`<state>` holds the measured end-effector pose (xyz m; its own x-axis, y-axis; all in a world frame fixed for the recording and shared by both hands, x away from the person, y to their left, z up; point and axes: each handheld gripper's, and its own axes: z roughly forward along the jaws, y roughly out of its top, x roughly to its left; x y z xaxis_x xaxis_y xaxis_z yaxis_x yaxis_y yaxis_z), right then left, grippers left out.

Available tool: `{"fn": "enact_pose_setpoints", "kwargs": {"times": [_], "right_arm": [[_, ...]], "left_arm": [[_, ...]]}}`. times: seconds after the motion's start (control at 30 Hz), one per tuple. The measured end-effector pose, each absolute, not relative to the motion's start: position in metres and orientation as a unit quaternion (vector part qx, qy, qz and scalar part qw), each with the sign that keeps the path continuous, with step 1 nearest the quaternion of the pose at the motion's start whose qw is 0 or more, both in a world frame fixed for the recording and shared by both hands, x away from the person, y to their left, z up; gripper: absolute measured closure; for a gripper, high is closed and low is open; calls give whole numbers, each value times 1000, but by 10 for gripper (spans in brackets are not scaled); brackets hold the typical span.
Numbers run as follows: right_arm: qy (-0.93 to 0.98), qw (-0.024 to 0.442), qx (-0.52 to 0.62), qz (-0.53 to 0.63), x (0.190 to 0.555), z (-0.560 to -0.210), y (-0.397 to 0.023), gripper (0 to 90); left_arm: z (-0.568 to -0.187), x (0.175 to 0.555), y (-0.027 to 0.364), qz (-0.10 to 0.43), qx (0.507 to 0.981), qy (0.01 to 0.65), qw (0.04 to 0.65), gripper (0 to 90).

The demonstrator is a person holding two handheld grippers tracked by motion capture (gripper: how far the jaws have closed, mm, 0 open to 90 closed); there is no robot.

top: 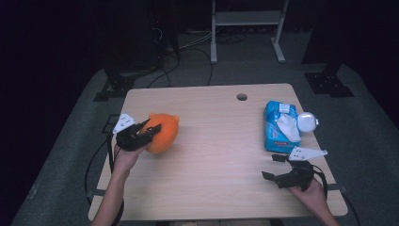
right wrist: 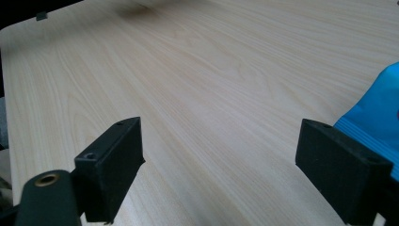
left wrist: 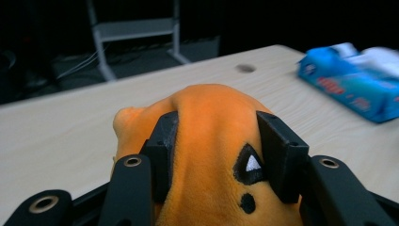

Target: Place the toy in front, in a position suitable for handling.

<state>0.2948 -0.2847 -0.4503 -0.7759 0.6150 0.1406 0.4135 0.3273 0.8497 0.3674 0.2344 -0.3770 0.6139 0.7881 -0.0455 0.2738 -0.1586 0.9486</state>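
- Resting low at about 5 o'clock on the counter (top: 221, 155), the right tongs (top: 272, 167) are held in a hand (top: 311, 192) that comes in from the near edge; their jaws stand wide apart with nothing but bare wood between them, as the right gripper view shows.
- Gripping at about 9 o'clock, the left tongs (top: 149, 130) are clamped on the orange plush toy (top: 162, 132); the left hand (top: 127, 157) holds them from the near side.
- In the left gripper view, the two black jaws press into the orange plush toy (left wrist: 211, 127) from both sides, so that the soft body bulges up between them; a black mark with a white triangle and a black dot sit on its near face.
- Whether the toy touches the wood or hangs just above it cannot be told.
- Towards 2 o'clock lies a blue tissue pack (top: 280, 126), with white tissue showing at its top, well apart from the toy.
- Just beside the pack, on its 3 o'clock side, sits a small white round object (top: 307, 122).
- At 12 o'clock, near the far edge, is a round hole (top: 242, 97) in the wood.
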Motion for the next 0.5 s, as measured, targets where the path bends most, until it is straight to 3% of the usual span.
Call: {"fn": "enact_pose_setpoints", "kwargs": {"times": [0.5], "right_arm": [[792,118,328,502,293,-444,-301,144]], "left_arm": [[-349,351,124,171,779,208,567,535]]}}
